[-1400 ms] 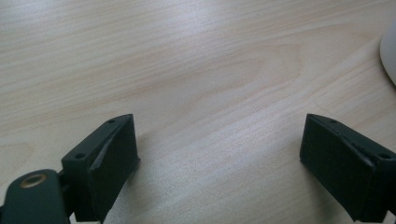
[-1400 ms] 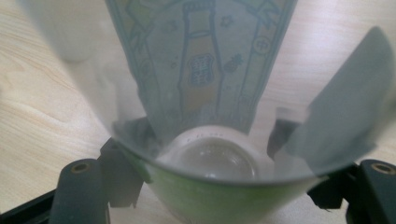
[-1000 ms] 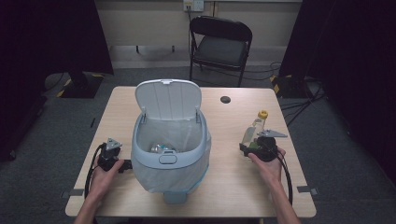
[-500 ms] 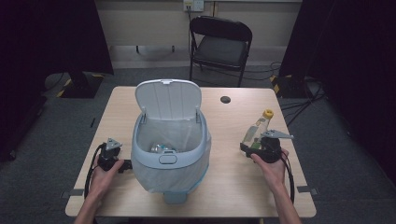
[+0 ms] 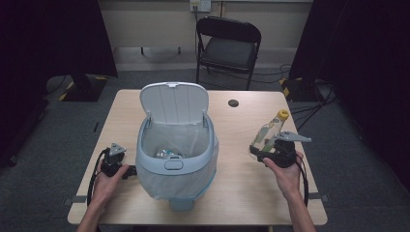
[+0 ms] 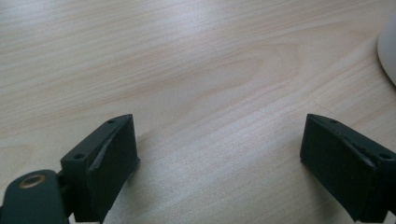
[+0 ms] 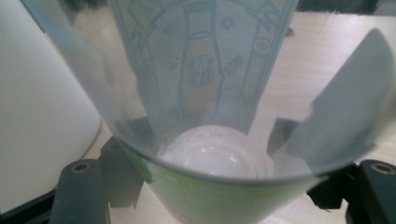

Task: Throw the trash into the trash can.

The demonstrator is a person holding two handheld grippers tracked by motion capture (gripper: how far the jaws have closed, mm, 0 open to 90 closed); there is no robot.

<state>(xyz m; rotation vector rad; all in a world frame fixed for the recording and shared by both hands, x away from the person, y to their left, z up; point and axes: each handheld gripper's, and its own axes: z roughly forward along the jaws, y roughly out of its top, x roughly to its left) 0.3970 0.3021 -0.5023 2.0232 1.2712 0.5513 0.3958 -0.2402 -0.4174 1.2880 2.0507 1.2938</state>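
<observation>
The right tool grips a clear bottle by its base, cap tilted away, lifted off the counter right of the open bin, likely for dropping in. The left tool rests open beside the bin.

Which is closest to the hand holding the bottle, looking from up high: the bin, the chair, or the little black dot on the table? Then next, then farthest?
From the right gripper:
1. Bin, beside it, mid-table.
2. Black dot, toward the table's far edge.
3. Chair, on the floor beyond the table.
</observation>
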